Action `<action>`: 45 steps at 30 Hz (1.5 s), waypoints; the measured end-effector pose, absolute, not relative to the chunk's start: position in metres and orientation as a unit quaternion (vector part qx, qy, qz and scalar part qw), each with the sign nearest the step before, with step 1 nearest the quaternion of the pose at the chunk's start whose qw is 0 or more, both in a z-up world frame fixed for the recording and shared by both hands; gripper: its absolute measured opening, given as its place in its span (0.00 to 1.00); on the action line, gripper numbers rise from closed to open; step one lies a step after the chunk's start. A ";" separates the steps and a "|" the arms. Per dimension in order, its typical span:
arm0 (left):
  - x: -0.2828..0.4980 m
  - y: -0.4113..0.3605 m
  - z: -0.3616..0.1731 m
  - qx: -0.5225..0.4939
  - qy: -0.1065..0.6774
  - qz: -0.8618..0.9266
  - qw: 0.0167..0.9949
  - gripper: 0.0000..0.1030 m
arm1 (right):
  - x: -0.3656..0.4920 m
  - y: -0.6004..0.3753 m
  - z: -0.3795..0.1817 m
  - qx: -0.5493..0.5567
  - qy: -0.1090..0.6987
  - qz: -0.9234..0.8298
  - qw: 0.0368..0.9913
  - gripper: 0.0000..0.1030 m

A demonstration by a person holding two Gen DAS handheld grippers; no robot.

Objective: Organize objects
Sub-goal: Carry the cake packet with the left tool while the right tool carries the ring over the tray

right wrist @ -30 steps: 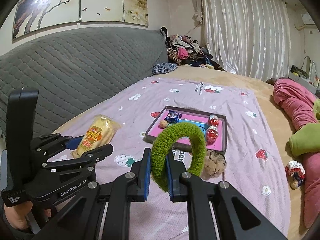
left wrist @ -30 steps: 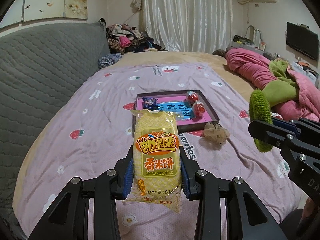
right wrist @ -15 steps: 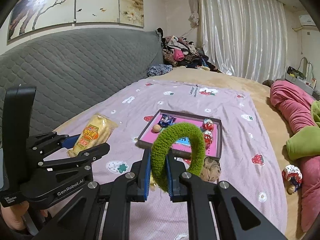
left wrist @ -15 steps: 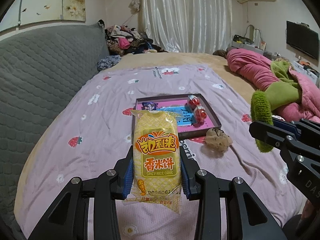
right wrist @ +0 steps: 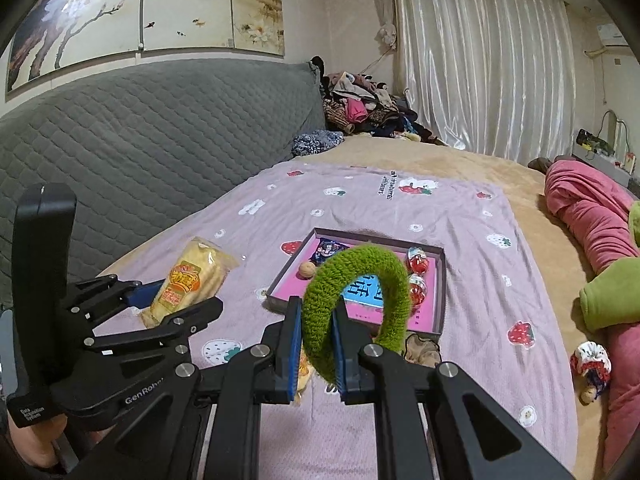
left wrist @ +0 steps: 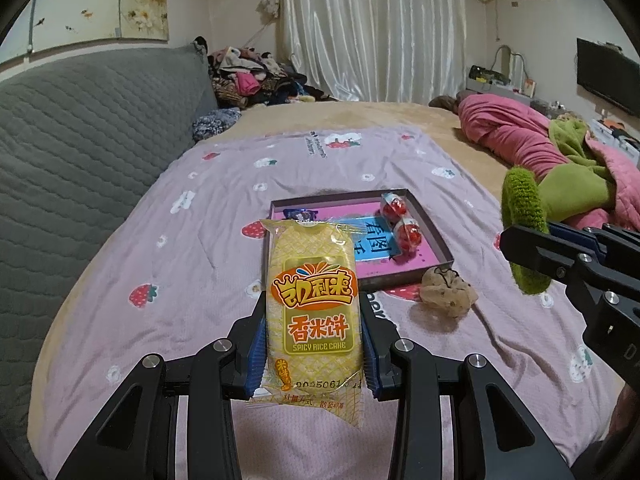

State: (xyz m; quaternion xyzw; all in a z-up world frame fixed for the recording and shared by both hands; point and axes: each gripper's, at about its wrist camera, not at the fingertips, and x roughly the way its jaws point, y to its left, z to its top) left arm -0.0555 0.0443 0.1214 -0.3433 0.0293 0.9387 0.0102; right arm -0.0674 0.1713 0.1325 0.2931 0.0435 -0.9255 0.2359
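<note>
My left gripper (left wrist: 314, 344) is shut on a yellow spicy rice cake packet (left wrist: 314, 300), held upright above the bed; the packet also shows in the right wrist view (right wrist: 188, 276). My right gripper (right wrist: 316, 344) is shut on a green fuzzy hair ring (right wrist: 360, 300), which also shows at the right of the left wrist view (left wrist: 524, 232). Ahead lies a shallow pink-lined box (left wrist: 436, 244) holding two red capsule toys (left wrist: 402, 224), a blue snack packet (right wrist: 330, 250), a blue card and a small brown nut (right wrist: 307, 270). A beige scrunchie (left wrist: 446, 292) lies in front of the box.
The bed carries a lilac strawberry-print blanket (left wrist: 168, 248). A grey quilted headboard (right wrist: 140, 152) is on the left. Pink and green bedding (left wrist: 560, 152) is piled on the right. A small patterned scrunchie (right wrist: 592, 366) lies by the bedding. Clothes are heaped at the far end.
Both grippers have pulled back and risen a little from the box while keeping hold of their items. The box looks smaller and farther away.
</note>
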 end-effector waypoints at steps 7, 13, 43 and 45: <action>-0.081 0.044 0.116 -0.350 0.030 0.936 0.014 0.39 | -0.089 0.164 0.131 0.295 0.050 -0.924 0.236 0.14; -0.110 0.036 0.118 -0.349 0.028 0.937 0.008 0.39 | -0.111 0.165 0.128 0.299 0.050 -0.924 0.233 0.14; -0.228 0.014 0.071 -0.384 0.002 0.923 0.023 0.39 | -0.211 0.137 0.098 0.315 0.049 -0.917 0.242 0.14; -0.234 0.017 0.062 -0.387 0.003 0.922 0.023 0.39 | -0.217 0.135 0.092 0.317 0.047 -0.916 0.243 0.14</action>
